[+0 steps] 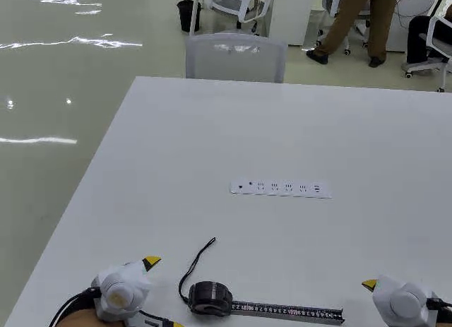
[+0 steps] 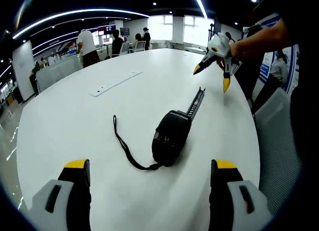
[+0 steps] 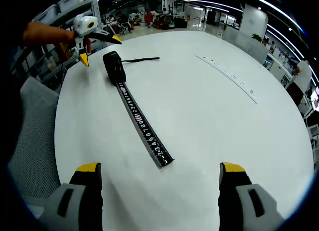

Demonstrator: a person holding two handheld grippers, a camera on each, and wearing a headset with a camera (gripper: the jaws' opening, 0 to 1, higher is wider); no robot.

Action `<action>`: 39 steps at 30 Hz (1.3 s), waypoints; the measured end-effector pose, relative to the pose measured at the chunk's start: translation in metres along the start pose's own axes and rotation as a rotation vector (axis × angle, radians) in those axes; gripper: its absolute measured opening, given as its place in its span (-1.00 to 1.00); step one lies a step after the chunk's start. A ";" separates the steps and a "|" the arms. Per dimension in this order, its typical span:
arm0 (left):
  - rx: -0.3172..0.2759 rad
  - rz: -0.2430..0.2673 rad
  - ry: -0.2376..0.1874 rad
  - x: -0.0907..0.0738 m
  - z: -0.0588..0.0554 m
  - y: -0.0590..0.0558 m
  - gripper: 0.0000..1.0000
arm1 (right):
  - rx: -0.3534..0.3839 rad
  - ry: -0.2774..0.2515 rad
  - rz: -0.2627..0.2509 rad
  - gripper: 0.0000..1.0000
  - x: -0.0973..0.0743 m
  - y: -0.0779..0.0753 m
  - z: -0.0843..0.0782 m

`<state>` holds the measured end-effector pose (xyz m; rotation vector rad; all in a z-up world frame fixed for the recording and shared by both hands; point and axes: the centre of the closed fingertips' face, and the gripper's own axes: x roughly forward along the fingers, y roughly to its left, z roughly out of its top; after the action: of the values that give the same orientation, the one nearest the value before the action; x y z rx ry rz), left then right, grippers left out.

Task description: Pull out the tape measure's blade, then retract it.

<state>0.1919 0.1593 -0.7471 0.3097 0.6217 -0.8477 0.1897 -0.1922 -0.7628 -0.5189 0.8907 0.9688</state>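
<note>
So, two grippers on the go here, both white plastic with yellow-tipped jaws. Starting on the left: the left gripper (image 3: 101,51) has its two jaws spread wide, nothing in them, sitting just beside the tape measure (image 1: 210,297) without touching it. There's just the one tape measure, a chunky rounded black case lying on the smooth white table (image 1: 282,129) at the near edge, between the two grippers. One thin black wrist strap (image 1: 194,263) loops off its left side. One blade (image 1: 286,312) is pulled out to the right and lies flat, a dark stiff strip with pale numbers. The right gripper (image 2: 212,77) is near the blade's free end but apart from it, jaws splayed, gripping nothing. Farther back, mid-table, is one long flat white power strip (image 1: 280,188), and one grey mesh-backed chair (image 1: 235,57) stands at the far edge.
</note>
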 end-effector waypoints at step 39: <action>-0.254 0.225 -0.167 -0.104 -0.040 -0.019 0.98 | 0.288 -0.377 -0.274 1.00 -0.077 0.045 -0.021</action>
<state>0.1099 0.2296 -0.7142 0.0746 0.5200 -0.5640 0.1217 -0.2222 -0.7100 -0.1941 0.5858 0.6453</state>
